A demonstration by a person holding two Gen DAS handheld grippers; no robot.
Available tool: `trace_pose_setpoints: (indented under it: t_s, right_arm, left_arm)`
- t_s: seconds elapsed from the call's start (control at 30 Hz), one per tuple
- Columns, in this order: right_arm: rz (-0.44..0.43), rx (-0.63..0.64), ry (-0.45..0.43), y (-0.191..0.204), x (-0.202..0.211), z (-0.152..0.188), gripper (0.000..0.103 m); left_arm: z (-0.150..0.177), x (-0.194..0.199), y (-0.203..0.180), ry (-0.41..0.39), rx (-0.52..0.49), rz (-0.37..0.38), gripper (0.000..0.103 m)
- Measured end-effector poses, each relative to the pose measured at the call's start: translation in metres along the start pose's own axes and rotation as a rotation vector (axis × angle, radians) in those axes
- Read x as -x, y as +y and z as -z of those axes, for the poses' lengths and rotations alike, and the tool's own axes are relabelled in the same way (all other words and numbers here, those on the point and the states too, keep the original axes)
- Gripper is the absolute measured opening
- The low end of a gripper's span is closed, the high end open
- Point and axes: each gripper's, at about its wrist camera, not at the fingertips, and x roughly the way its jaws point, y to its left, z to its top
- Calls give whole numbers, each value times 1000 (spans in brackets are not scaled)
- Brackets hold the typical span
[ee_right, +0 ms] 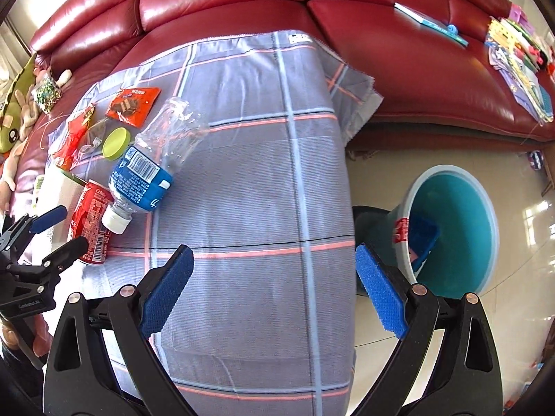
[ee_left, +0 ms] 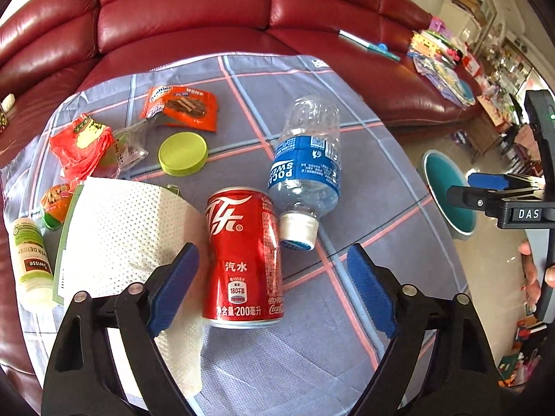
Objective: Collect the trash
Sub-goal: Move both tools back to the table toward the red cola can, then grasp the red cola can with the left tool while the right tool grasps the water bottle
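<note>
Lying on its side on the plaid cloth (ee_left: 364, 180) over the red sofa (ee_left: 187, 10), the red soda can (ee_left: 242, 260) sat between the spread jaws of the left gripper (ee_left: 274, 287), closer to the left finger, untouched by either blue pad. A clear plastic bottle (ee_left: 307, 166) with a blue label lay just beyond it, its white cap touching the can. A roll of paper towel (ee_left: 121, 235) lay beside the can on the left, partly under the left finger. Farther back lay a green lid (ee_left: 183, 153) and orange snack wrappers (ee_left: 184, 107). The right gripper (ee_right: 274, 287) hung released over bare cloth, holding nothing, well apart from the trash. A teal bin (ee_right: 451, 228) stood on the floor beside the sofa.
</note>
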Motion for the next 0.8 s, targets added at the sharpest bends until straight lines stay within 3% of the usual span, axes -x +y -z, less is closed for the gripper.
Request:
trace_pose_setpoints:
  t_s: [0.07,0.27,0.4,0.73,0.8]
  right_arm:
    - [-5,6,6,5,-3,0,90]
    - [-15,9,21,11,-12,-1,90]
    - [-19,12,28,15,-17,-3,90]
    - [-23,4,35,15,-24,-6,90]
    - [-22,6,37,16,-24,-6,90]
  left_arm:
    - [2,-4,3,20,6,2,78]
    - [8,-8,-1,33,-26,-21,76]
    - [12,-18,-2,72,-43,-35,58]
    - [12,-25,-12,73,-76,-85,58]
    - [13,-24,-13,63,-77,-75,54]
